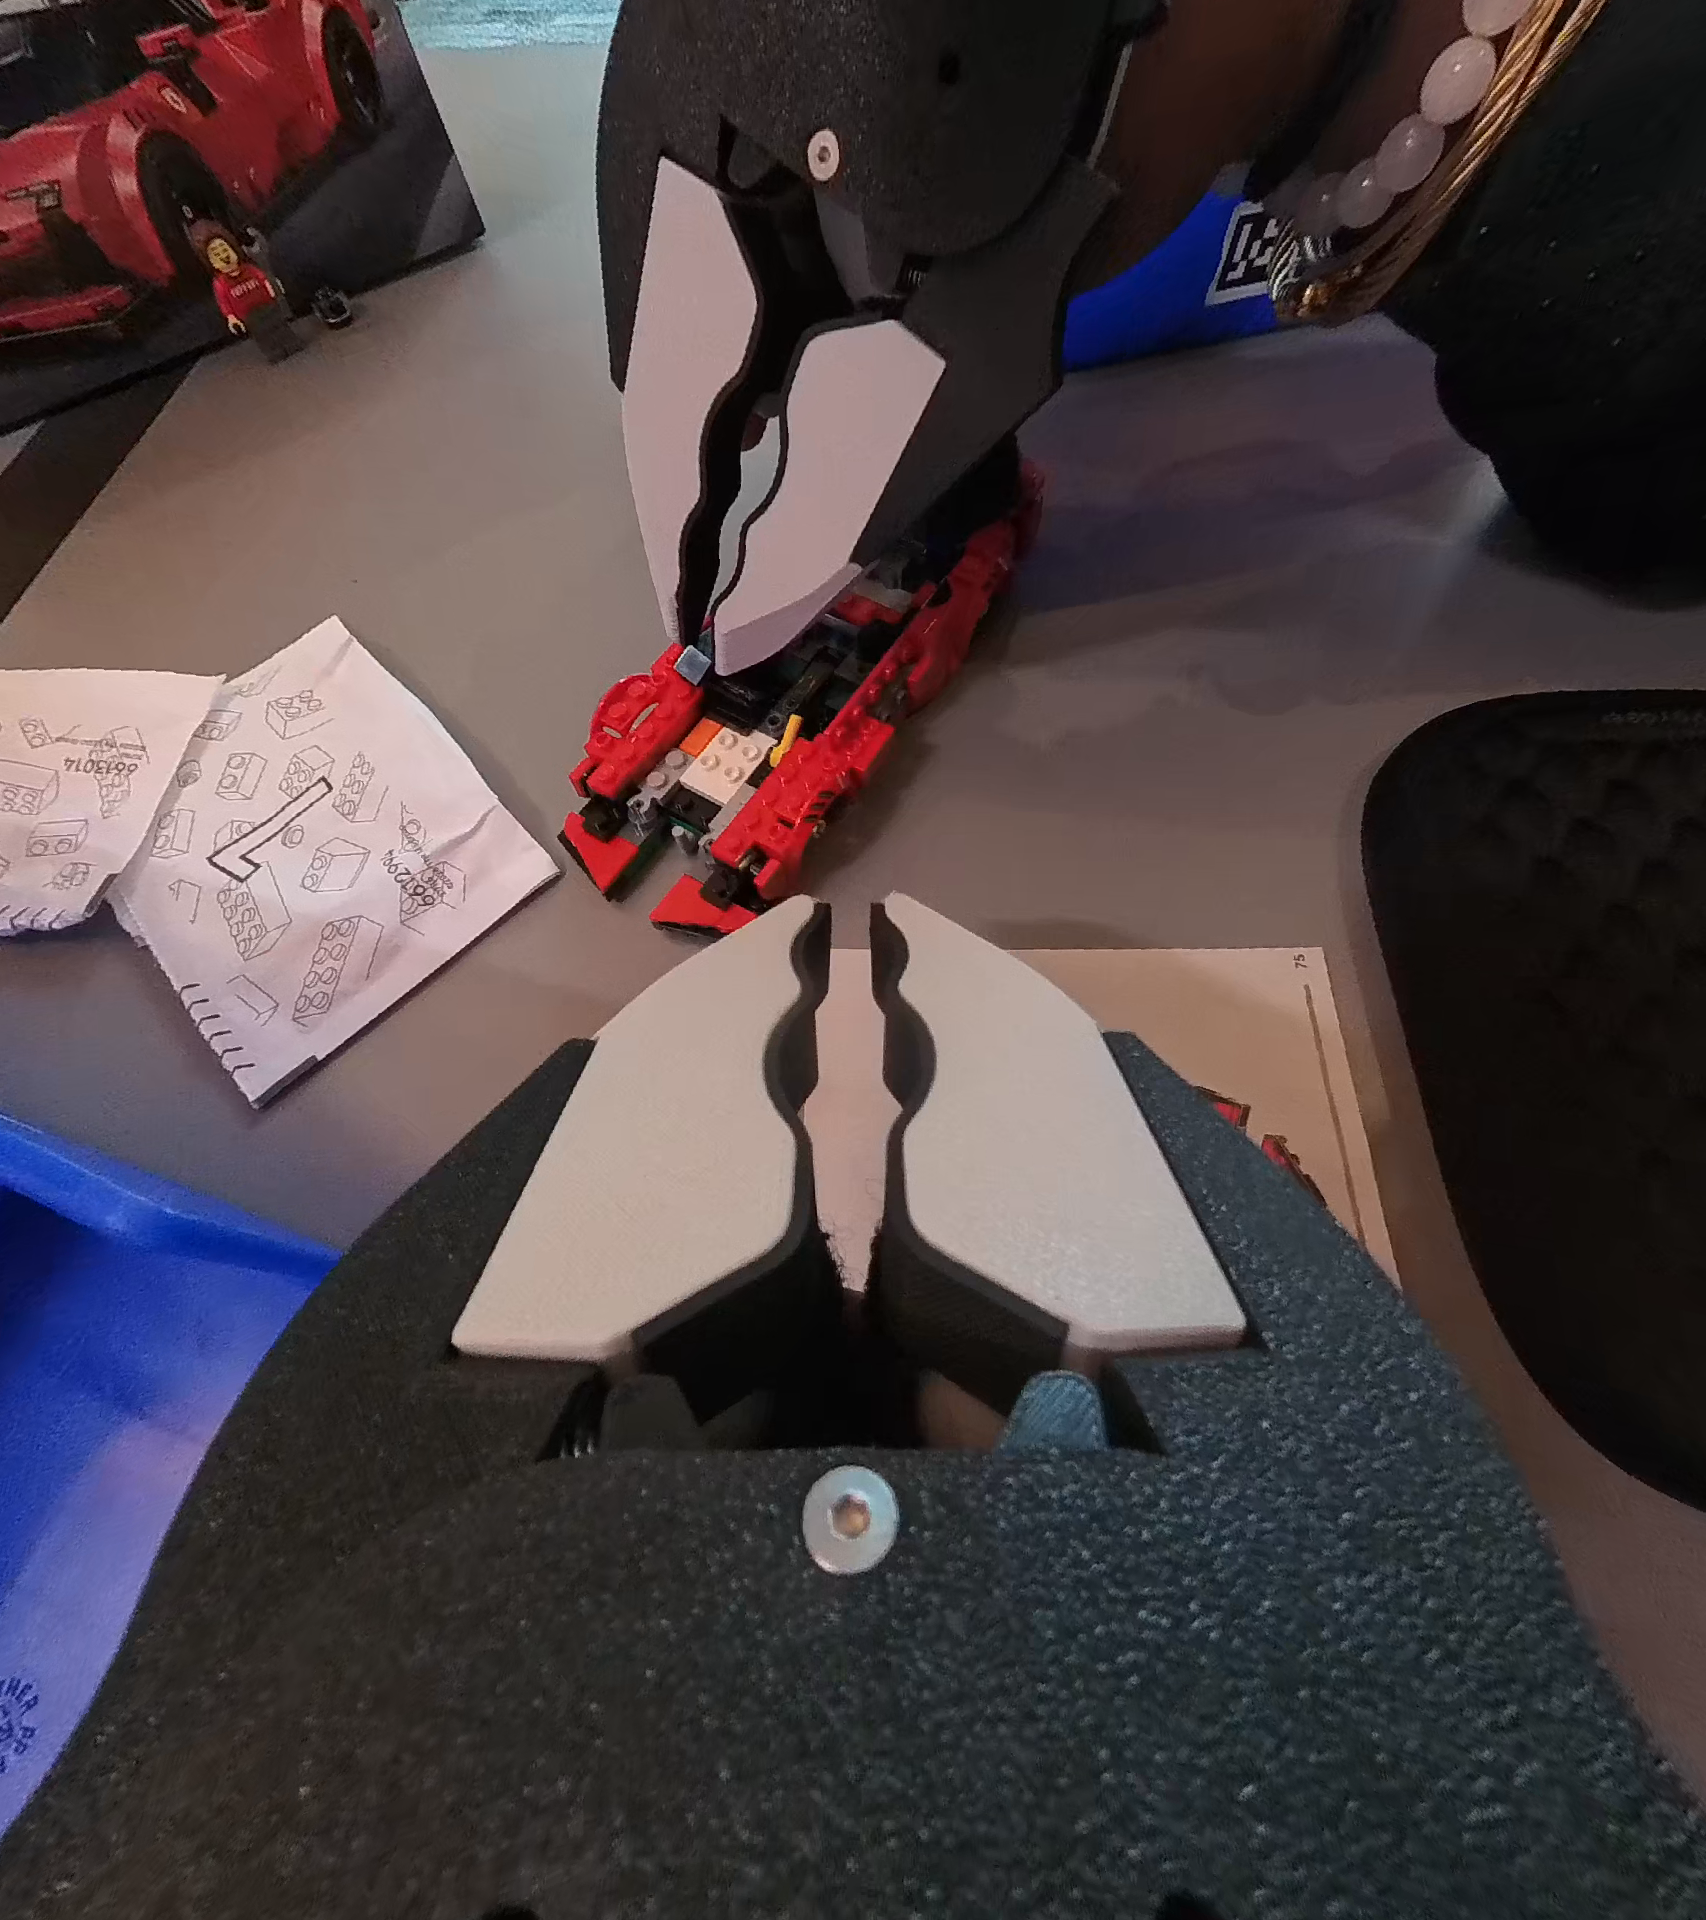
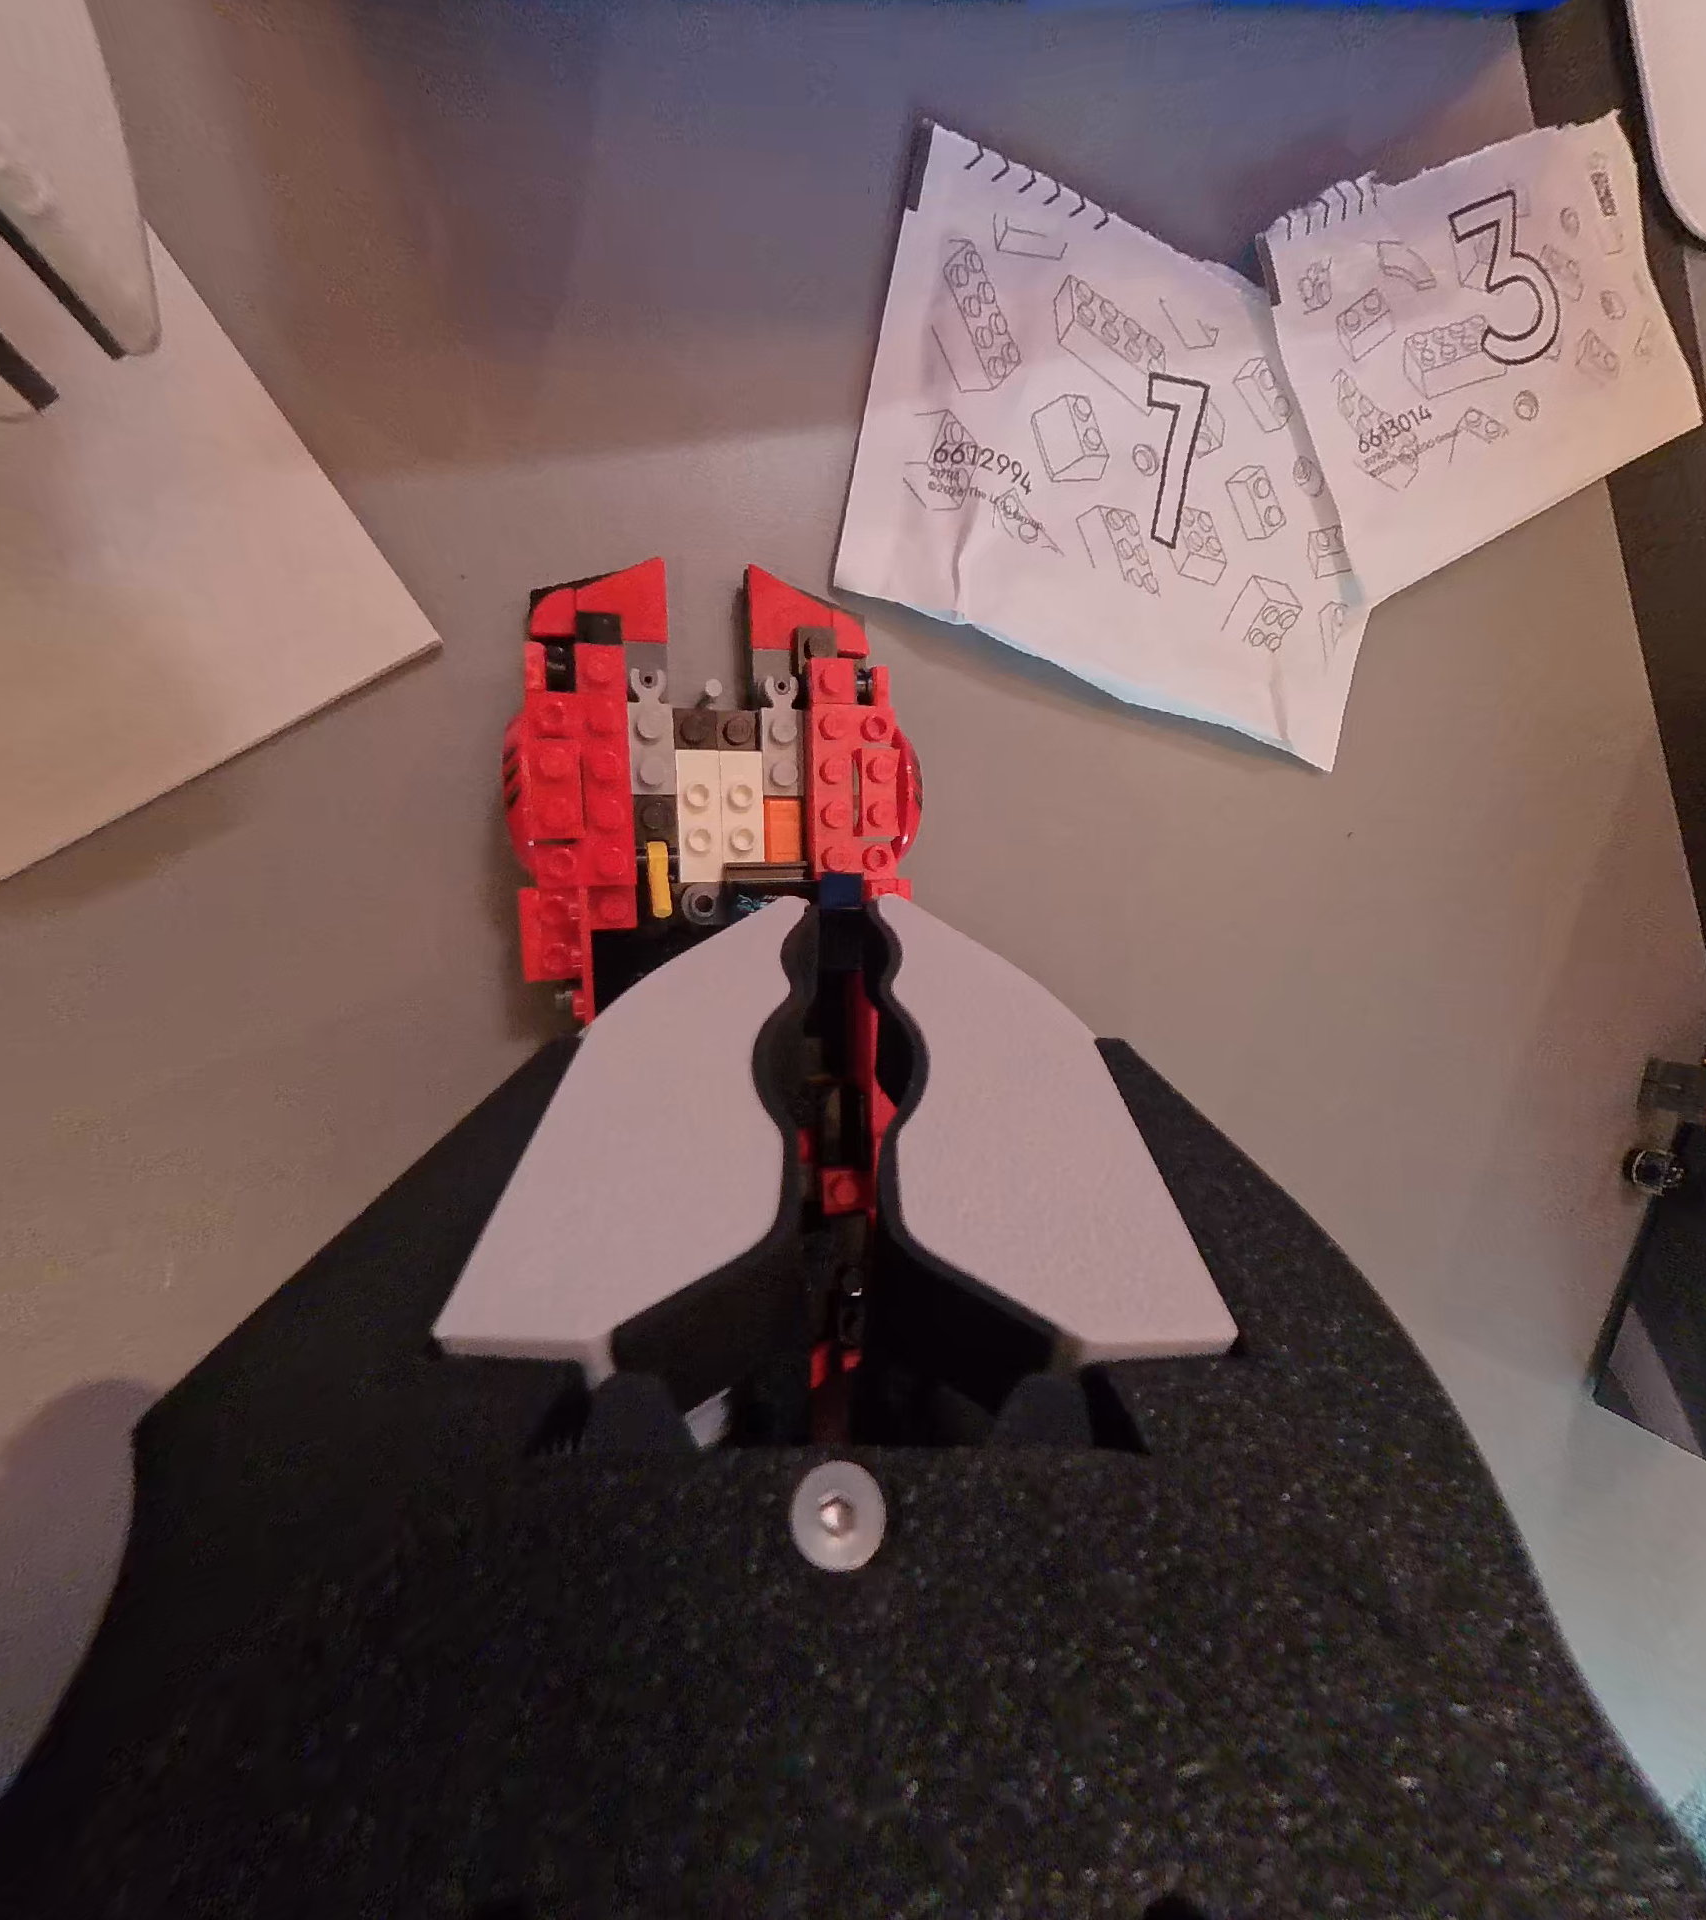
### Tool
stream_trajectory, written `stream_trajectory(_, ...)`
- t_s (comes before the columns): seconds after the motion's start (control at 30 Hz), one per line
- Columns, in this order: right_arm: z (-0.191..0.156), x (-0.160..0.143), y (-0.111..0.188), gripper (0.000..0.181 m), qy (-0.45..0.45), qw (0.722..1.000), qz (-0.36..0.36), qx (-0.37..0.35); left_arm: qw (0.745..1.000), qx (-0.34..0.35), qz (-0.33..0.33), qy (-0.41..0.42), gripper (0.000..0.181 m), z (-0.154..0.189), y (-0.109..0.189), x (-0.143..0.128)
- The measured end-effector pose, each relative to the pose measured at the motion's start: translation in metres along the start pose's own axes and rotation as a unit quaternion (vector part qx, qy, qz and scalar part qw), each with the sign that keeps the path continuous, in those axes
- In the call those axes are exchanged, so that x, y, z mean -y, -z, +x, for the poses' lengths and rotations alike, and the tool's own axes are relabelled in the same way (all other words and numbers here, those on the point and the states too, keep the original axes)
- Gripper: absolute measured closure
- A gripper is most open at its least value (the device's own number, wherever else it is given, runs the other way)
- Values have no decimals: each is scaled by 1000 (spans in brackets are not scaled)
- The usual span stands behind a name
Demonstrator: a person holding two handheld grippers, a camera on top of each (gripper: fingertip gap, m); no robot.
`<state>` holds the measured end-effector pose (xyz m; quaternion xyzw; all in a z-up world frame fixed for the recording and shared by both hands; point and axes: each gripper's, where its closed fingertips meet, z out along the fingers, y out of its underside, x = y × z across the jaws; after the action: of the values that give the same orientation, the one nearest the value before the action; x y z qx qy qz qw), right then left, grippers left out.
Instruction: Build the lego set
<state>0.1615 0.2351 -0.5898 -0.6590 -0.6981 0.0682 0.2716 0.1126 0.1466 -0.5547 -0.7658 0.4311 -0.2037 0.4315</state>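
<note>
A smooth grey table [image 1: 433, 520] is seen under mixed warm and bluish light, with a dark strip [image 1: 28, 520] running across it. At its middle a partly built red lego car [image 1: 776, 748] lies flat, studs up, with white, grey and orange pieces showing in its open centre. Two crumpled white paper bags [image 2: 1119, 436] printed with brick outlines are spread just beside the car. The set's box [image 1: 101, 177] is propped at the table's far edge, and a small minifigure [image 1: 241, 296] stands in front of it. A blue bin [image 1: 49, 1403] is seen at the near left, an instruction booklet [image 1: 1233, 1039] lies near the car, and a black padded object [image 1: 1607, 1039] sits to the right. The right gripper [image 1: 701, 649] is pressed down onto the car, its fingers closed on a small dark blue piece [image 2: 841, 891] at the red bodywork. The left gripper [image 1: 849, 914] is held just short of the car's pointed end, nearly closed, a narrow gap left between its tips, with nothing held.
</note>
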Motion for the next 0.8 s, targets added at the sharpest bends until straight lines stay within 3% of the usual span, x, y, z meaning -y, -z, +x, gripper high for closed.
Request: stream_trajectory(0.8, 10, -1, 8, 175, -9, 999, 20, -24, 1000, 1, -2, 1, 175, 0, 0, -1)
